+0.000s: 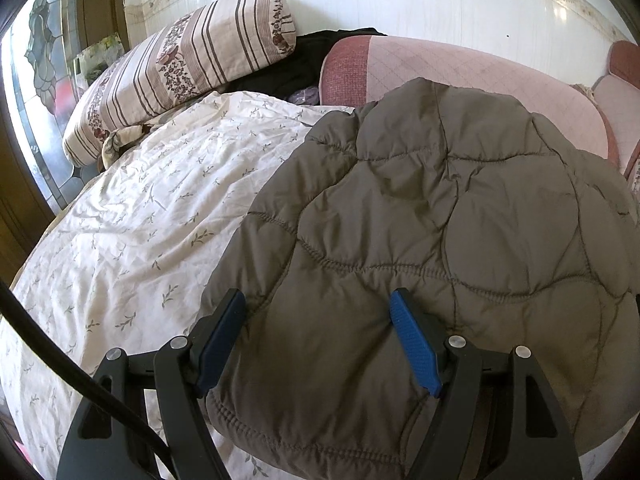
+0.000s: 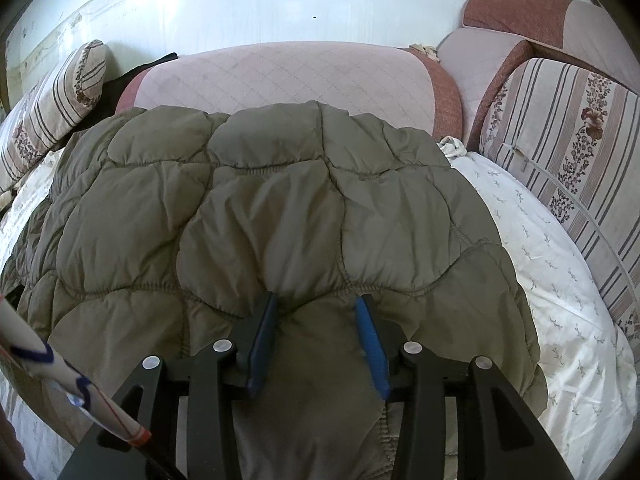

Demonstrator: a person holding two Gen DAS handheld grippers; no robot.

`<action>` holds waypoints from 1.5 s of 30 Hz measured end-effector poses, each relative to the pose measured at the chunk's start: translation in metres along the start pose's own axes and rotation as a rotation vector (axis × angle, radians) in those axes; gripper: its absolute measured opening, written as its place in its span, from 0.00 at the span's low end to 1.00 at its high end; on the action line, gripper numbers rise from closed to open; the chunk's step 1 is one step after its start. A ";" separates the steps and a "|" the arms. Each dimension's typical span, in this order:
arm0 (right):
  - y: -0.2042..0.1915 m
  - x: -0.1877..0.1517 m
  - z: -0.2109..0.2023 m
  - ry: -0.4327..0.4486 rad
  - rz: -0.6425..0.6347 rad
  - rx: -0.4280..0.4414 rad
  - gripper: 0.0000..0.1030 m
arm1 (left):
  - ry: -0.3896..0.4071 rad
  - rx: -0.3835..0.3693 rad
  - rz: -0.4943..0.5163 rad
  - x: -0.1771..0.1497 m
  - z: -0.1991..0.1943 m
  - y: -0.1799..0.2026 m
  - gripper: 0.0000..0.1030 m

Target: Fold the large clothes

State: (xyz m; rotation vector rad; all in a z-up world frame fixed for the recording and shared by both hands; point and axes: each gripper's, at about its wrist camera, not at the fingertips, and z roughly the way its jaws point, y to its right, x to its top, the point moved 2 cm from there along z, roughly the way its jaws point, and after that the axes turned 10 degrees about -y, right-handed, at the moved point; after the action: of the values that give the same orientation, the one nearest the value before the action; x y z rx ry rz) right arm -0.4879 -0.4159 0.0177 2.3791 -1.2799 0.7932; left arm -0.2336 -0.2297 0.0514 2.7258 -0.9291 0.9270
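A: Left wrist view first. The left gripper (image 1: pixel 318 316) is right over the near edge of the quilted jacket (image 1: pixel 420 220), blue-padded fingers (image 1: pixel 414 344) spread wide, with the olive-brown padding bulging up between them. Nothing pinched; both pads stand apart with fabric lying loose in the gap.

B: And the right wrist view has the right gripper (image 2: pixel 318 316) at the same near edge, its fingers (image 2: pixel 372 344) apart but noticeably narrower than the left's. A puffed panel of the jacket (image 2: pixel 280 208) sits between the pads; the left pad's tip meets a crease, yet I see no clamp on it.

A: A black cable (image 1: pixel 60 364) sweeps past on the near left of my view.

B: A white paper roll (image 2: pixel 60 376) with blue and red marks cuts across my near-left corner.

A: Farther out, the jacket lies spread flat on the white floral bedsheet (image 1: pixel 140 232), covering the right part of the bed from my side, its far edge reaching the pink cushion (image 1: pixel 460 76).

B: Agreed, that pink quilted cushion (image 2: pixel 288 80) sits just behind the jacket's far edge. Sheet (image 2: pixel 552 272) shows bare at the bed's right edge, beside a striped floral bolster (image 2: pixel 572 152).

A: On my far left, a striped pillow (image 1: pixel 180 68), with dark clothing (image 1: pixel 296 64) between it and the cushion. White wall (image 1: pixel 400 0) behind everything.
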 end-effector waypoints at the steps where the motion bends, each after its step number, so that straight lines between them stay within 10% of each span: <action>1: 0.000 0.000 0.000 0.001 -0.001 -0.001 0.45 | 0.000 0.000 0.000 0.000 0.000 0.000 0.72; 45: 0.016 -0.003 -0.006 -0.015 0.041 0.015 0.61 | 0.003 0.003 0.004 -0.001 -0.001 -0.001 0.72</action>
State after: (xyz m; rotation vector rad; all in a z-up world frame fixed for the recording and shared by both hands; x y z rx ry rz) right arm -0.5046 -0.4197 0.0215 2.3823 -1.3368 0.8003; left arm -0.2349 -0.2282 0.0519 2.7251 -0.9343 0.9347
